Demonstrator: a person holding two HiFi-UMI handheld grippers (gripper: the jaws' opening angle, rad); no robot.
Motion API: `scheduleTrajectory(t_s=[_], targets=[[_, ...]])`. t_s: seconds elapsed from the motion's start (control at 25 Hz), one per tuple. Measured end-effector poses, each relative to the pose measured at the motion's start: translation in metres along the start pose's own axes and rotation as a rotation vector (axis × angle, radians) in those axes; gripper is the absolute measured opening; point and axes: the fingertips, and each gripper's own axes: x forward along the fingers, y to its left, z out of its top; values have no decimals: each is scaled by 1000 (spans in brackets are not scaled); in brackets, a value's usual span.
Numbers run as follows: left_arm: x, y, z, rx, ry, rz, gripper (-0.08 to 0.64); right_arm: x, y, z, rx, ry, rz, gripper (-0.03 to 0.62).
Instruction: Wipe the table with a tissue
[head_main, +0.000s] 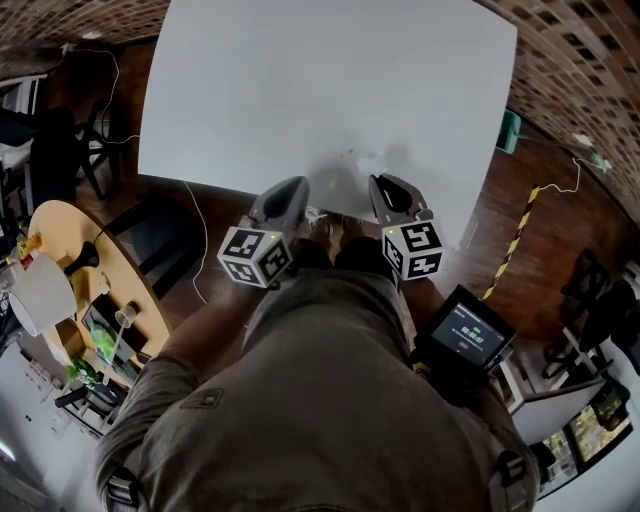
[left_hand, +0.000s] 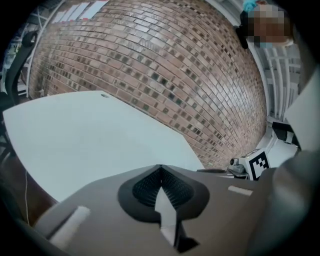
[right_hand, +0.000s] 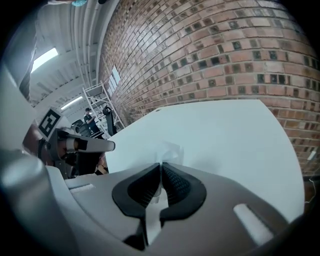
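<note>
Step in hand, as I read it: get the tissue flat on the table and start the wipe.

- right gripper (right_hand: 160, 165): jaws pinched together on the tissue (right_hand: 169, 150). A crumpled white tuft sticks out just past the tips, slightly toward the left jaw, lying on or just above the table (right_hand: 225, 135); contact can't be confirmed.
- left gripper (left_hand: 160, 168): jaws closed tip to tip, nothing protruding ahead of them. It looks empty, parked beside the right one at the table's near edge.

To do it well:
- The grip is only on a corner, so keep the pinch firm; the tissue is thin and will likely tear or slip if dragged hard.
- Tilt the tips down so the tuft trails under and behind them, not the bare jaw ends.
- Most of the surface lies ahead of the tips, so sweep outward in overlapping passes.
- Keep the left tool clear of the sweep.
</note>
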Motion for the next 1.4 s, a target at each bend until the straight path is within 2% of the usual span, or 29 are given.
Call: scheduleTrajectory(t_s=[0.28, 0.56, 0.84, 1.4], targets=[[2, 10, -3, -17, 11, 24, 2, 19, -6, 0, -38, 42, 0, 28], [2, 22, 1, -39, -1, 49, 2, 41, -29, 11, -169, 104, -49, 28], [-2, 35, 2, -64, -12, 66, 2, 54, -34, 6, -201, 178, -54, 28], [-24, 50, 6, -79, -51, 97, 2, 72, 15, -5, -262, 251, 61, 28]])
